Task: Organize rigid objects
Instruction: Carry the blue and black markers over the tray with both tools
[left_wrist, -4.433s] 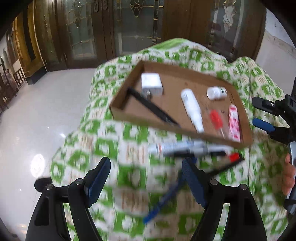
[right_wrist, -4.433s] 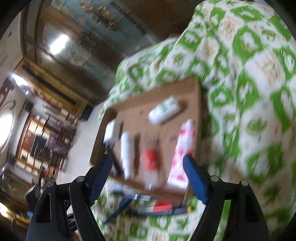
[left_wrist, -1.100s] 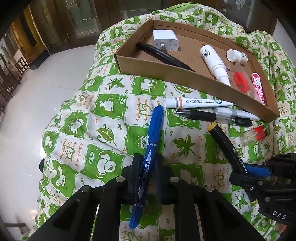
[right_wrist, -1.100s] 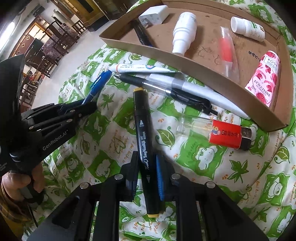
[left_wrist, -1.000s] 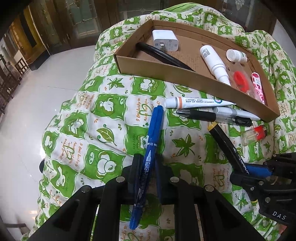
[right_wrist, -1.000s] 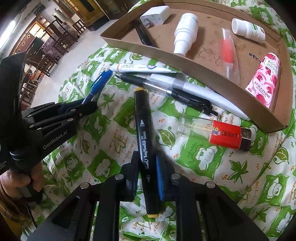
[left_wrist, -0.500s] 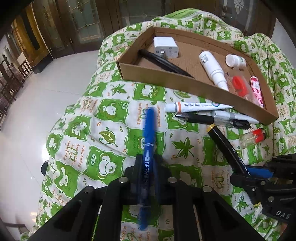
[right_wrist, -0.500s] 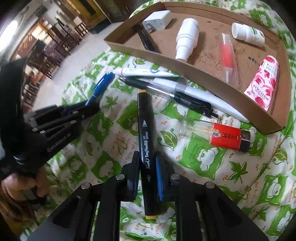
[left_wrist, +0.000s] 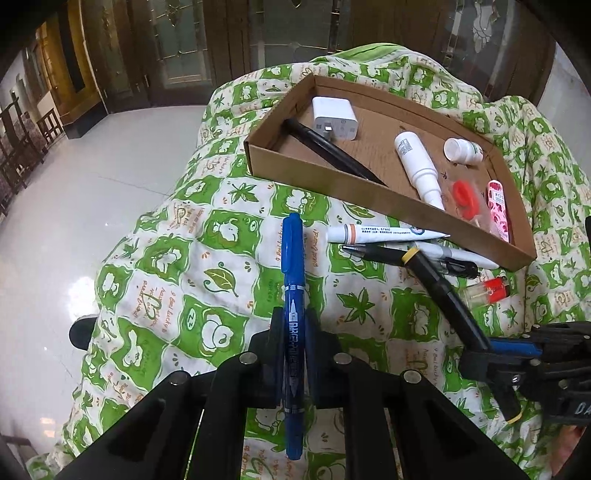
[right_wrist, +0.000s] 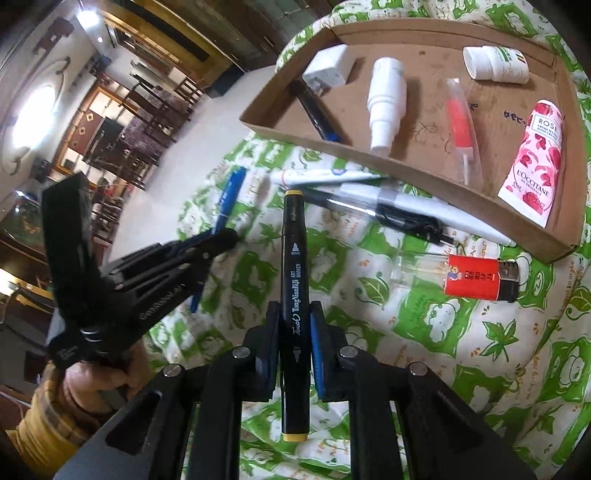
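My left gripper (left_wrist: 294, 325) is shut on a blue marker (left_wrist: 293, 280), which points straight ahead above the quilt. My right gripper (right_wrist: 294, 325) is shut on a black art marker (right_wrist: 293, 266) with yellow end caps, tilted up off the quilt. That black marker (left_wrist: 439, 288) and the right gripper (left_wrist: 480, 350) show at the right of the left wrist view. The left gripper (right_wrist: 225, 236) with the blue marker (right_wrist: 229, 195) shows at the left of the right wrist view. A cardboard tray (left_wrist: 388, 206) (right_wrist: 406, 162) lies beyond both.
The tray holds a white charger (left_wrist: 334, 118), a black pen (left_wrist: 325, 151), a white spray bottle (left_wrist: 417, 166), a small white bottle (left_wrist: 461, 149), a red item in plastic (left_wrist: 465, 195) and a rose hand cream tube (right_wrist: 532, 162). By its near wall lie a white tube (left_wrist: 384, 233), pens (right_wrist: 388, 214) and a red lighter (right_wrist: 476, 282).
Both markers have come up off the quilt in the shut grippers. The blue marker swung from slanting right to pointing straight ahead. The right wrist view tilted upward toward the tray.
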